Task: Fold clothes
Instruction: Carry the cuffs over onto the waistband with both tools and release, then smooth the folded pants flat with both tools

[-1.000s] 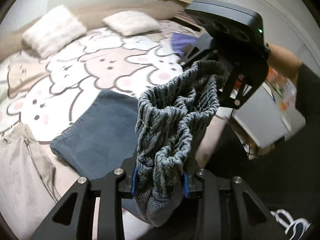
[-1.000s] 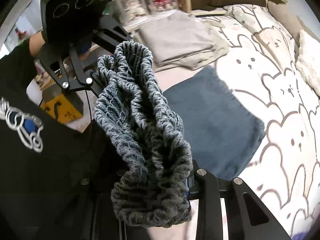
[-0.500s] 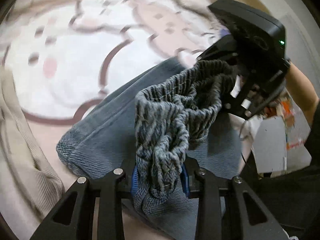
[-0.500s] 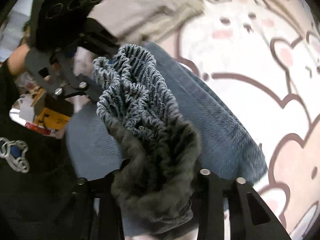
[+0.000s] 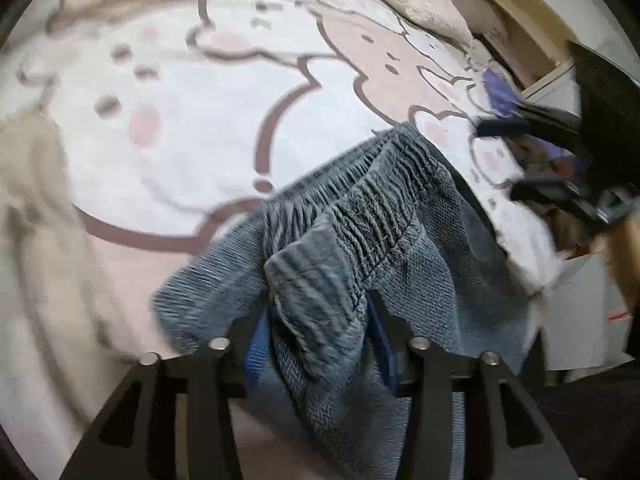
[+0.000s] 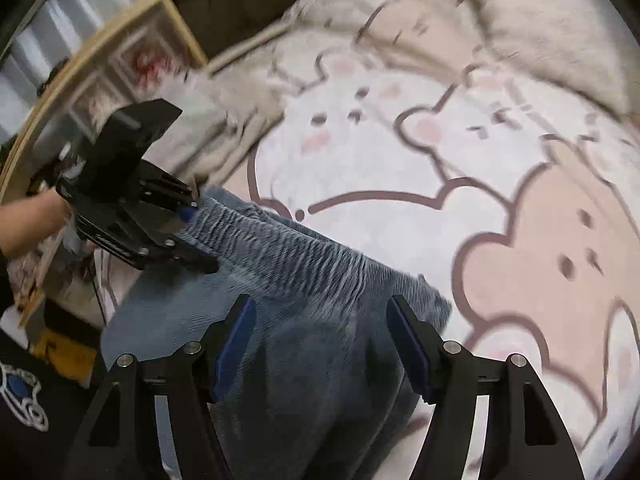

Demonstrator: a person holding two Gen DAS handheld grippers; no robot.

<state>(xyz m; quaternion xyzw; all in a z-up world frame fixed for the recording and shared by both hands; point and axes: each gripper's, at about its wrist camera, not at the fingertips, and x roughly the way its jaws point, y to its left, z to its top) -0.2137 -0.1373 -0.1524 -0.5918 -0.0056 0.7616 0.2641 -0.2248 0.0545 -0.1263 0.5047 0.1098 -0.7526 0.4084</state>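
Partly, blue garment point(image 5: 320, 292) hides bedspread point(image 5: 192, 128) print.

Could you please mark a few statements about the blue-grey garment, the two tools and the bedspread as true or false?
1. The blue-grey garment lies on a bedspread printed with cartoon animals. True.
2. The right tool is clamped tight on the garment. False: its jaws are opening, the pads clear of the cloth.
3. A fold of the garment's elastic waistband sits between the left tool fingers. True.
4. The garment is bright red. False: it is blue-grey.
5. A pale fluffy pillow lies at the bed's far side. True.
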